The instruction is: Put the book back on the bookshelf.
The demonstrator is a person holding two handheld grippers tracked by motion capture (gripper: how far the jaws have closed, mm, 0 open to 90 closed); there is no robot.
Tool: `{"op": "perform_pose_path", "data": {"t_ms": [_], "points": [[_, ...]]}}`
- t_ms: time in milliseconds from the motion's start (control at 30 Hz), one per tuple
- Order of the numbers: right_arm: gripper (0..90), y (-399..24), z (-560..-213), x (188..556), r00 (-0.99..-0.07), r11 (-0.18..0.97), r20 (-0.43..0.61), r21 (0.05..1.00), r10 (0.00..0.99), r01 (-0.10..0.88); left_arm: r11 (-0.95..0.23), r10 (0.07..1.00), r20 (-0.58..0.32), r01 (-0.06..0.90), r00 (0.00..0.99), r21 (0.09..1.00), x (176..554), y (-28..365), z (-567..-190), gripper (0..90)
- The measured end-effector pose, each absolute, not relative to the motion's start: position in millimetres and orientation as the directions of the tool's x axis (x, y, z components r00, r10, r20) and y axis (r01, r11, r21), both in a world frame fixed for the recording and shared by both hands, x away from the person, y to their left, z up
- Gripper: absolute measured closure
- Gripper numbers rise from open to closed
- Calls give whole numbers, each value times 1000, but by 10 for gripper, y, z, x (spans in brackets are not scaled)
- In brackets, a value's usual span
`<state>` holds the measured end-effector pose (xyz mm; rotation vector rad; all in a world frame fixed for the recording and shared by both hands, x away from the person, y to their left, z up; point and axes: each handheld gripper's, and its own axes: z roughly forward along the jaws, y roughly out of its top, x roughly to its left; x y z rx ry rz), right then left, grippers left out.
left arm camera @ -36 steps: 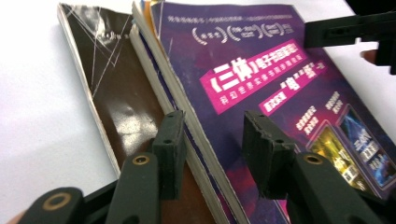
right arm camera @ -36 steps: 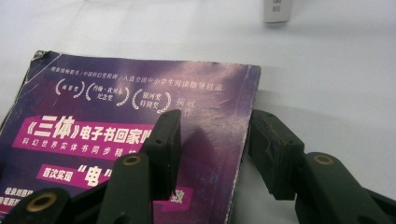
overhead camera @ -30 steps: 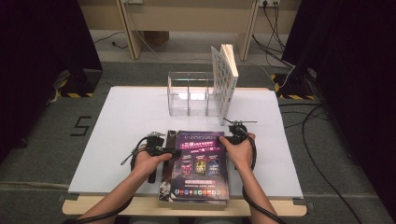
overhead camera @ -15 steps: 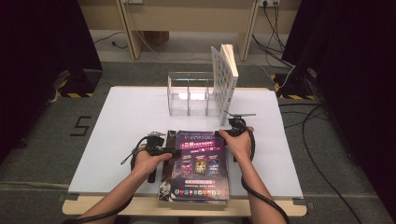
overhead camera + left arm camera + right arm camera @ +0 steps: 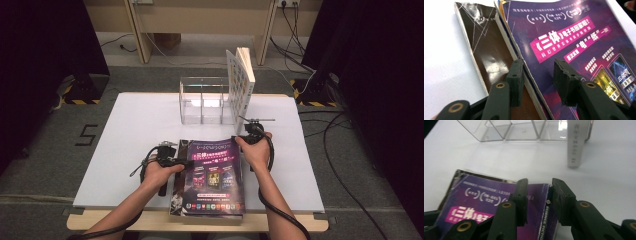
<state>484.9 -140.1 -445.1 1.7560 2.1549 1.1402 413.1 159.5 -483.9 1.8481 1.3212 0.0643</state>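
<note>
Purple glossy-covered paperback book [image 5: 214,172] lies flat at the near edge of the white table [image 5: 125,135], on top of a dark brown-covered book [image 5: 486,50] that sticks out at its left side. Left gripper [image 5: 172,162] sits at the purple book's left edge; in the left gripper view its jaws straddle the page edge, one over the brown cover, one over the purple cover, half spread, pads not visibly pressing. Right gripper [image 5: 245,136] is at the book's far right corner; its jaws have just been closing, with the spine corner between them, contact unclear. Clear plastic divided rack [image 5: 202,100] stands farther back, with a white upright book [image 5: 240,82] in its right end.
</note>
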Motion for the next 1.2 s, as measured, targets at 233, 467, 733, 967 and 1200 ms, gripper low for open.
{"op": "perform_pose_path", "data": {"t_ms": [233,467,733,967,1200], "points": [[716,-1405,-4446,4779,-307,25,413,563,858,826,-82,803,-405,754,437,651,4121,1589,-4840,598],[758,-1406,-4469,4855,-319,68,428,505,846,860,-87,803,-402,754,439,651,4121,1597,-4840,598],[824,-1426,-4435,4851,-314,40,493,489,811,871,-83,792,-413,750,449,656,4109,1615,-4834,598],[836,-1425,-4300,4749,-325,-2,527,527,785,850,-25,774,-433,705,462,708,3991,1808,-4729,563],[843,-1467,-4126,4640,-350,-36,514,599,783,800,18,802,-412,671,433,741,3789,2125,-4737,548]]}}
